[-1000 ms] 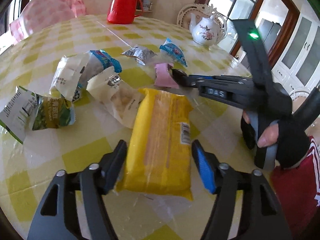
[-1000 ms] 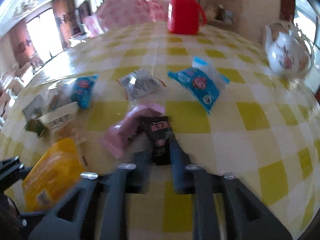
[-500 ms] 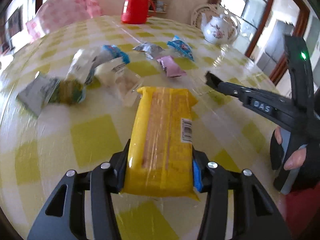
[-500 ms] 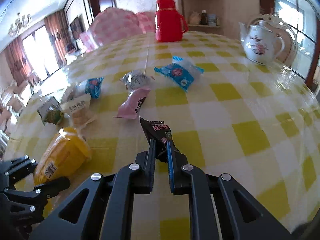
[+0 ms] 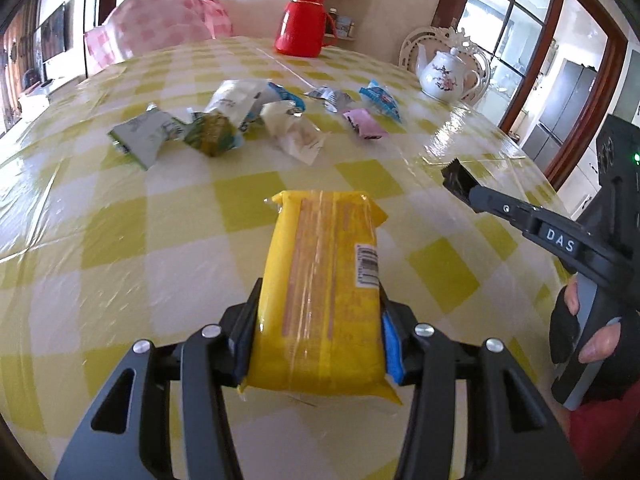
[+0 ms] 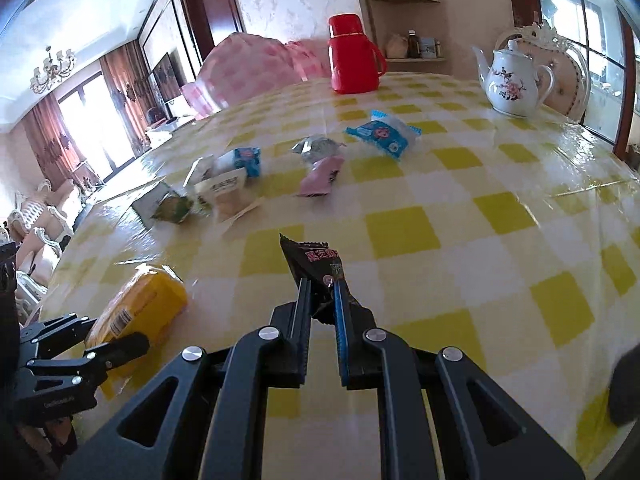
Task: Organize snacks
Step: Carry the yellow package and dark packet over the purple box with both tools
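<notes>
1. Left wrist view: the left gripper [image 5: 318, 332] has just been closing, and its pads now clamp the near end of the yellow packet [image 5: 320, 292], one on each long side; the packet runs straight ahead of the fingers over the checked tablecloth [image 5: 120, 240].
2. To its right, the right gripper [image 5: 460, 178] reaches in with its fingers pressed together on a dark wrapper; a gloved hand [image 5: 588, 340] grips its handle.
3. Right wrist view: the right gripper [image 6: 322, 292] pinches the black sachet [image 6: 316, 260], which sticks out beyond the fingertips and tilts to the left.
4. Low on its left sits the left gripper [image 6: 120, 350] with the yellow packet [image 6: 140, 304].
5. Farther ahead of both lies a loose scatter: a pink packet [image 6: 320, 176], a silver packet [image 6: 318, 146] just behind it, a blue packet [image 6: 382, 138] to the right, and white and green packets [image 6: 200, 196] to the left.
6. At the far edge stand a red thermos jug [image 6: 352, 56] and, to the right, a white teapot [image 6: 514, 80].
</notes>
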The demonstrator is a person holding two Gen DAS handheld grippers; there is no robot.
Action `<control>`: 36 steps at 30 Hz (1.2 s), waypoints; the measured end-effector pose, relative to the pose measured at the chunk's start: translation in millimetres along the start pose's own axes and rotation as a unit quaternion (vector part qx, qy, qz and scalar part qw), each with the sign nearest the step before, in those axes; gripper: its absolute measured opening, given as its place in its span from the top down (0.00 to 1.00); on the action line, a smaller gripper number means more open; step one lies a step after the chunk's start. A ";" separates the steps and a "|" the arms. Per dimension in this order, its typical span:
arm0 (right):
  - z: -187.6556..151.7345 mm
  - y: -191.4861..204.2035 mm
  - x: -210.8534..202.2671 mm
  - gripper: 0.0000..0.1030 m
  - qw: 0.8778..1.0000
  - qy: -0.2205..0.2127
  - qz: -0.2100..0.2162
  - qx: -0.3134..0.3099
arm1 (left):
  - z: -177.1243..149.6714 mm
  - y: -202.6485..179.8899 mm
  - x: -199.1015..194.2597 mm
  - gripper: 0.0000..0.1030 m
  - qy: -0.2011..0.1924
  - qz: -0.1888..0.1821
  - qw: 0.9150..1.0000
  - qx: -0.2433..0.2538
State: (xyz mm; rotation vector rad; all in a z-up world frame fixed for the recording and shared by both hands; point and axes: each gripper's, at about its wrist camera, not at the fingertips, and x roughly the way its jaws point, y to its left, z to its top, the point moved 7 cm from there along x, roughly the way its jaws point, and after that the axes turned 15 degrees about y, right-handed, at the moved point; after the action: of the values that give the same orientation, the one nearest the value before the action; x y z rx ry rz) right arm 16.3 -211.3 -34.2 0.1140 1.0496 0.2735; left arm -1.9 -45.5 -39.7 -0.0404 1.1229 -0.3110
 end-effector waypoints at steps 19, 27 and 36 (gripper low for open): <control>-55.8 72.7 -30.8 0.88 0.999 0.004 0.021 -0.045 | -27.3 4.5 -10.1 0.54 0.023 0.027 0.999 0.027; -72.6 101.0 -49.9 0.88 0.998 -0.008 0.027 -0.064 | -62.6 18.5 -55.1 0.54 -0.030 0.026 0.999 -0.008; -86.9 156.7 -74.6 0.88 0.993 -0.030 0.031 -0.113 | -90.5 38.8 -104.2 0.54 -0.069 0.031 0.997 -0.021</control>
State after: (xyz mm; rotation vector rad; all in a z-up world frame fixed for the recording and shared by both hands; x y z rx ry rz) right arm -120.4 -84.7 20.3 -0.0480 0.9506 0.4406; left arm -115.0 30.5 5.1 -0.0632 0.9908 -0.2254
